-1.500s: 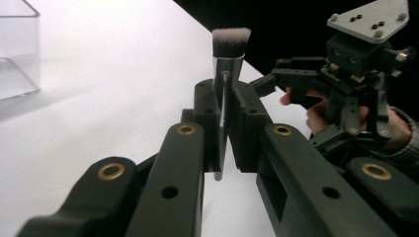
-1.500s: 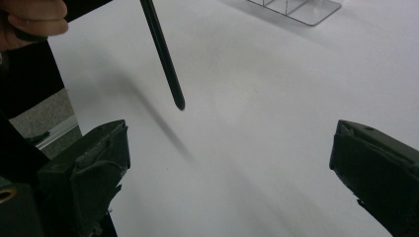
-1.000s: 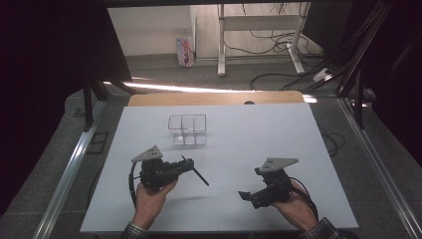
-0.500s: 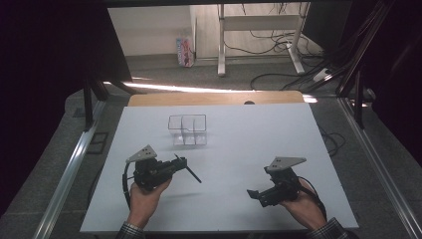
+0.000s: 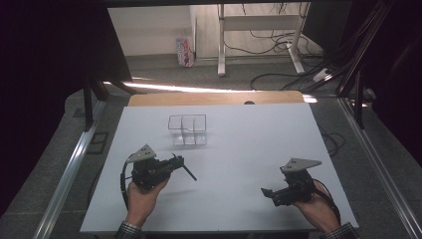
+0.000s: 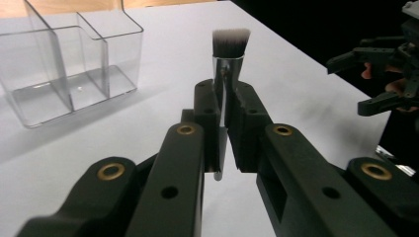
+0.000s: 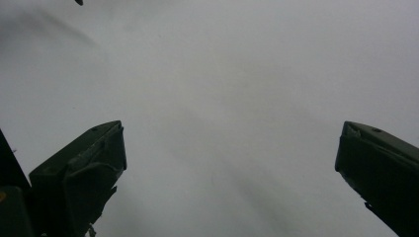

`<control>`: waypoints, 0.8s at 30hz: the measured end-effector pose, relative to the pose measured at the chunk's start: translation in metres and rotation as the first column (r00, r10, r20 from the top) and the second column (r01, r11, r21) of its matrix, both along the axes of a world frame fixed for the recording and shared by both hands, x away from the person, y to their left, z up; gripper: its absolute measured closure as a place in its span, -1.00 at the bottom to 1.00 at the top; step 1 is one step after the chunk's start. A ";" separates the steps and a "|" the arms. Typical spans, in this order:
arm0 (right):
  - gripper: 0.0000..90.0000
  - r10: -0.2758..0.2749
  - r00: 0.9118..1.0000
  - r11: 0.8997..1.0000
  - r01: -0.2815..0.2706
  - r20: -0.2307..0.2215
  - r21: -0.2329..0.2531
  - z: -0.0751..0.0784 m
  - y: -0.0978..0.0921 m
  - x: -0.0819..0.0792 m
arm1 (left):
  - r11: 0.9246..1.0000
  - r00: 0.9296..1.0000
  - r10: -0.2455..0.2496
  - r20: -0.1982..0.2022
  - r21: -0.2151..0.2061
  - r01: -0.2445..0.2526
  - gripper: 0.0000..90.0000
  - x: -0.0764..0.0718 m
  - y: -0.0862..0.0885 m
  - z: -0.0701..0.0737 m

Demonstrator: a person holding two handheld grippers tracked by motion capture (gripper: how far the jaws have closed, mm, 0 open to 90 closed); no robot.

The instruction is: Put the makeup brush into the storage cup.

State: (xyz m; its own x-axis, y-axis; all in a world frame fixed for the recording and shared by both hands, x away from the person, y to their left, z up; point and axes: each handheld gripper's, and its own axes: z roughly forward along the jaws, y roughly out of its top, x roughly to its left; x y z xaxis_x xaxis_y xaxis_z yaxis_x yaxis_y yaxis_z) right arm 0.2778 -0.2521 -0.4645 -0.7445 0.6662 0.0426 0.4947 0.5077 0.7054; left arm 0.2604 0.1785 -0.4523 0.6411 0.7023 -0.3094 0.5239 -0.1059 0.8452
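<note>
My left gripper [image 5: 176, 162] hovers over the front left of the white table [image 5: 249, 144], shut on a makeup brush [image 5: 189, 173] that sticks out toward the right. In the left gripper view, its jaws [image 6: 225, 96] clamp the silver ferrule, and the white-tipped bristles of the brush [image 6: 230, 44] point away beyond them. A clear plastic organizer [image 5: 187, 129] with several compartments stands empty behind it, seen up close as the organizer [image 6: 69, 64]. At the front right my right gripper [image 5: 268, 195] is open and holds nothing, with bare tabletop between its jaws [image 7: 230, 148].
The right gripper [image 6: 346, 84] shows at the far right of the left gripper view. A wooden strip [image 5: 214, 98] borders the table's far edge. Metal rails [image 5: 69, 169] run along both sides. Cables and a desk frame [image 5: 259, 30] lie on the floor behind.
The left gripper has drifted slightly left with the brush still in it. The right gripper has moved right and a little nearer the front edge, staying open.
</note>
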 end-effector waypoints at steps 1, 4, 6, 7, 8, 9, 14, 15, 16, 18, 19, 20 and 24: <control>-1.00 0.000 1.000 1.000 0.000 0.000 0.000 0.000 0.000 0.000 | 1.000 1.000 0.000 0.000 0.000 0.000 0.85 0.000 0.000 0.000; -1.00 -0.009 1.000 1.000 0.009 0.001 -0.010 -0.002 -0.004 -0.001 | 1.000 1.000 0.010 0.006 0.014 -0.010 0.85 0.001 0.001 0.001; -1.00 -0.017 1.000 1.000 0.017 0.001 -0.020 -0.004 -0.008 -0.002 | 1.000 1.000 0.018 0.014 0.020 -0.019 0.85 0.002 0.003 0.002; -1.00 -0.018 1.000 1.000 0.018 -0.002 -0.024 -0.004 -0.009 -0.002 | 0.999 1.000 0.021 0.015 0.024 -0.021 0.85 0.002 0.004 0.003; -1.00 -0.018 1.000 1.000 0.018 -0.002 -0.024 -0.004 -0.009 -0.002 | 0.999 1.000 0.021 0.015 0.024 -0.021 0.85 0.002 0.004 0.003; -1.00 -0.020 1.000 1.000 0.020 -0.003 -0.023 -0.005 -0.010 -0.002 | 0.999 1.000 0.025 0.018 0.031 -0.025 0.85 0.003 0.004 0.003; -1.00 -0.036 0.999 0.999 0.036 0.002 -0.024 -0.006 -0.015 -0.004 | 0.998 0.999 0.041 0.025 0.042 -0.042 0.85 0.008 0.007 0.005; -1.00 -0.039 0.999 0.999 0.039 0.003 -0.025 -0.006 -0.016 -0.004 | 0.998 0.999 0.045 0.028 0.047 -0.047 0.85 0.008 0.007 0.005; -1.00 -0.042 0.999 0.999 0.042 0.000 -0.024 -0.007 -0.017 -0.005 | 0.998 0.998 0.047 0.029 0.051 -0.048 0.85 0.009 0.008 0.005; -1.00 -0.043 0.999 0.999 0.043 -0.002 -0.030 -0.008 -0.018 -0.005 | 0.997 0.998 0.051 0.034 0.052 -0.053 0.85 0.010 0.009 0.006; -1.00 -0.044 0.999 0.998 0.044 -0.002 -0.034 -0.008 -0.018 -0.005 | 0.997 0.998 0.054 0.037 0.054 -0.056 0.85 0.010 0.009 0.007; -1.00 -0.044 0.999 0.998 0.044 -0.002 -0.034 -0.008 -0.018 -0.005 | 0.997 0.998 0.054 0.037 0.054 -0.056 0.85 0.010 0.009 0.007; -1.00 -0.042 0.999 0.998 0.042 0.004 -0.049 -0.009 -0.019 -0.008 | 0.995 0.997 0.064 0.053 0.067 -0.067 0.85 0.014 0.009 0.013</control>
